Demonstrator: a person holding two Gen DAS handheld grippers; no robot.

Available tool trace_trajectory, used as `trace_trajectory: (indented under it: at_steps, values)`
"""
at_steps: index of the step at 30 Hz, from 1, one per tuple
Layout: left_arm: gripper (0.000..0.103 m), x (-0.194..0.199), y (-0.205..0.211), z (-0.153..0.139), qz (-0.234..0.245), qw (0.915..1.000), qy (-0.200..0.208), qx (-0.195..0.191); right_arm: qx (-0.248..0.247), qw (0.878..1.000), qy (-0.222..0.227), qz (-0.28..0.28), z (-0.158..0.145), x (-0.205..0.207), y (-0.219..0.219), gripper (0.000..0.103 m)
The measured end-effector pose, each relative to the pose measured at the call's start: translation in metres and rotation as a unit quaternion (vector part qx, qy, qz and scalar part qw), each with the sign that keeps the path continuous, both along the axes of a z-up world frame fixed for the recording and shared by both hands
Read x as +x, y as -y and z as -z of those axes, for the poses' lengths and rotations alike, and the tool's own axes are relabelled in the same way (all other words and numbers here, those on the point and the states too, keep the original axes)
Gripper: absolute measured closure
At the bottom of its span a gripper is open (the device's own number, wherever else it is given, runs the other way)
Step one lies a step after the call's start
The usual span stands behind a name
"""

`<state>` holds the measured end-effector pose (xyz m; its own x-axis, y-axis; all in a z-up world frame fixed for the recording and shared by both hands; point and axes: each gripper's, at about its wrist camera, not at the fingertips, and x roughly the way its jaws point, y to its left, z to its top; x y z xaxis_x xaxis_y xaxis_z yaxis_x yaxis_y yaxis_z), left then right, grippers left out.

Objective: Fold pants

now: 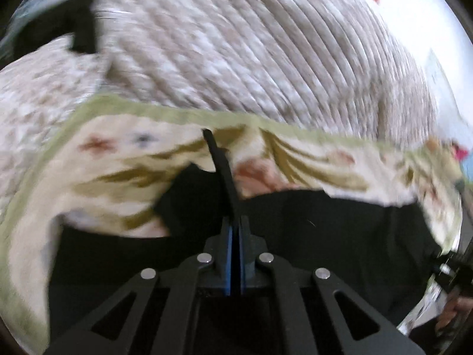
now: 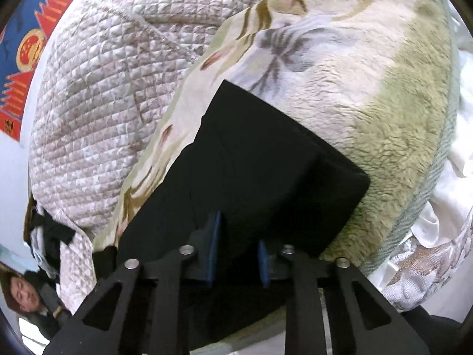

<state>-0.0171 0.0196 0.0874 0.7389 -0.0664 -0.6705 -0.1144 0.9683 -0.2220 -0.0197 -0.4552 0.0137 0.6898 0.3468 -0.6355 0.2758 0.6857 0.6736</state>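
The black pants [image 1: 325,230] lie spread over a floral fleece blanket [image 1: 118,159]. My left gripper [image 1: 235,230] is shut, and a thin raised edge of the pants runs up from between its blue pads [image 1: 229,245]. In the right wrist view the pants [image 2: 266,153] appear as a folded dark slab with a square corner at the right. My right gripper [image 2: 240,230] sits at their near edge, its blue pads [image 2: 214,248] a little apart with black cloth bunched between them. The left view is blurred.
A beige quilted cover [image 2: 103,88] lies beyond the blanket [image 2: 384,118]. A red and blue poster [image 2: 23,44] hangs at the far left. White cloths [image 2: 443,192] pile up at the right. Dark clothes [image 2: 53,236] sit at the lower left. A hand [image 1: 446,313] shows at the right edge.
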Motion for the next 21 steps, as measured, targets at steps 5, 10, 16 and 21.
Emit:
trace_trajectory:
  at_steps: [5,10,16,21]
  values:
    - [0.098,-0.05,-0.036,-0.007,-0.061,0.9977,0.022,-0.019,-0.017,1.0,0.024,-0.005,-0.012,-0.006,-0.003,0.086]
    - [0.097,-0.073,-0.057,0.019,-0.095,0.994,-0.012,-0.051,-0.025,0.999,0.029,-0.002,-0.017,-0.008,-0.006,0.086]
    - [0.087,-0.081,-0.077,0.046,-0.118,0.9831,-0.041,-0.134,0.001,1.0,0.02,0.003,-0.01,-0.006,0.001,0.086]
    - [0.076,-0.083,-0.092,0.053,-0.134,0.9756,-0.035,-0.17,0.016,1.0,0.024,0.007,-0.007,-0.007,0.002,0.083]
